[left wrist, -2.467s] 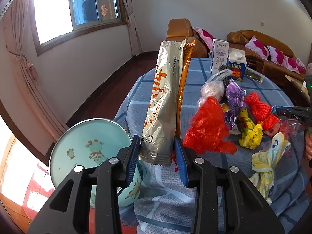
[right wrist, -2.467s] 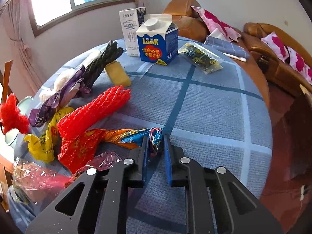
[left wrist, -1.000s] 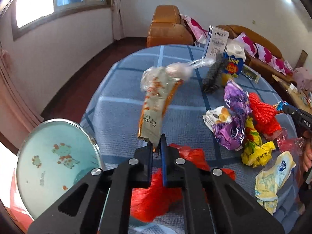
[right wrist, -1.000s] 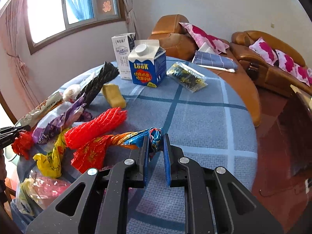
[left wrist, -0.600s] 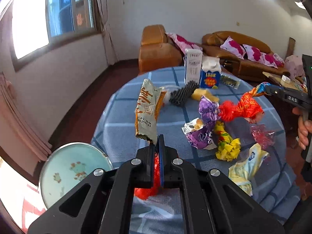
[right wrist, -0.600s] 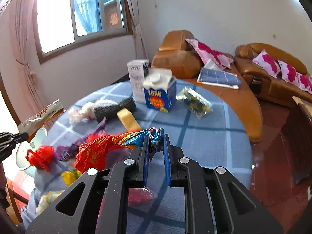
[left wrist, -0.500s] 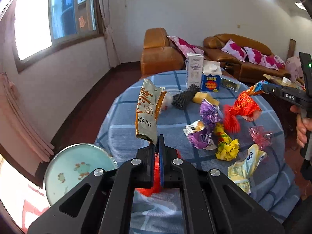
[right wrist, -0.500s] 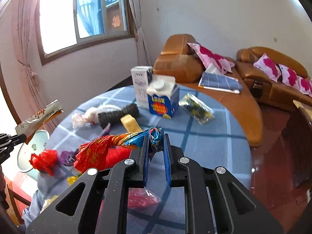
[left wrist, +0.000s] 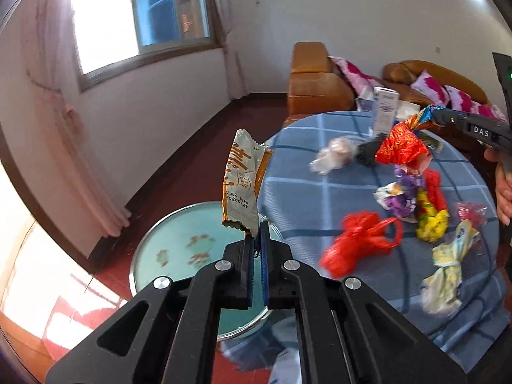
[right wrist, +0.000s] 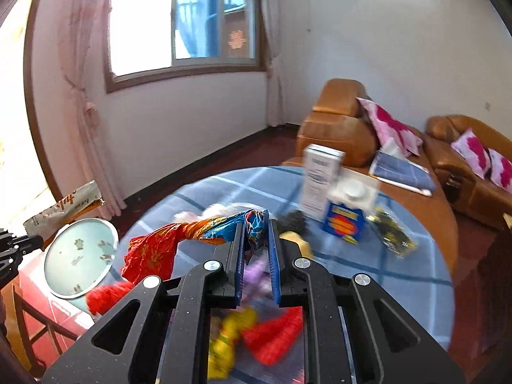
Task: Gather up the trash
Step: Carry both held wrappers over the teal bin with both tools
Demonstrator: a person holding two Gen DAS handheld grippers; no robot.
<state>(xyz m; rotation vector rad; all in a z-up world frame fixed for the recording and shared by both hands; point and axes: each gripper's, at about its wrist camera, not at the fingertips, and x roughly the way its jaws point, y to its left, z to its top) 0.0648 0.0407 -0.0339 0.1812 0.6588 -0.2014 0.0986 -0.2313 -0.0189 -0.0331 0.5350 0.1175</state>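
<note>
Wrappers litter the blue checked tablecloth [left wrist: 307, 192]. Left gripper [left wrist: 256, 240] pinches a silver snack wrapper [left wrist: 239, 188] above the round bin [left wrist: 166, 256]; right gripper [right wrist: 256, 233] pinches a red foil wrapper [right wrist: 153, 252].

Red-blue wrapper [right wrist: 192, 240] in right hand-held gripper [right wrist: 256, 249]
</note>
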